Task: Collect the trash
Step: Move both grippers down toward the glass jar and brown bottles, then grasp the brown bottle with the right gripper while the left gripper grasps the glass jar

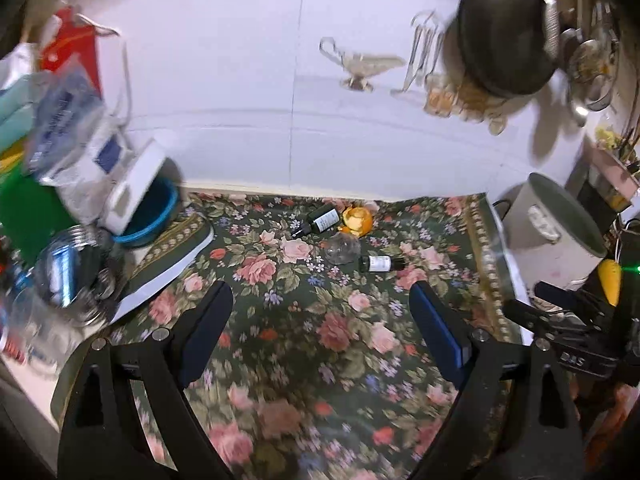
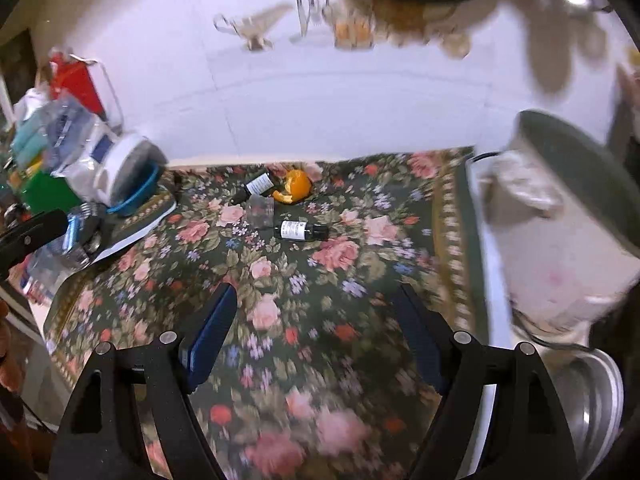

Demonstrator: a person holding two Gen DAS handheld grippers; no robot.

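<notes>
Legible text: almost none. Left wrist view: pale embossed characters on the black body of the other gripper (image 1: pixel 580 358), at the right edge, look like "D&S" or similar; reading uncertain. Dark bottle near the orange peel (image 1: pixel 320 219) carries a white label with print, too small and blurred to read. Second dark bottle lying on the floral cloth (image 1: pixel 380 263) has a white label with dark lines of print, unreadable in either view (image 2: pixel 301 231). Clear plastic bag at left (image 1: pixel 60 120) shows blue printing, smeared by motion blur, no letters resolved. White box with a blue panel (image 1: pixel 110 154): no characters resolved.
</notes>
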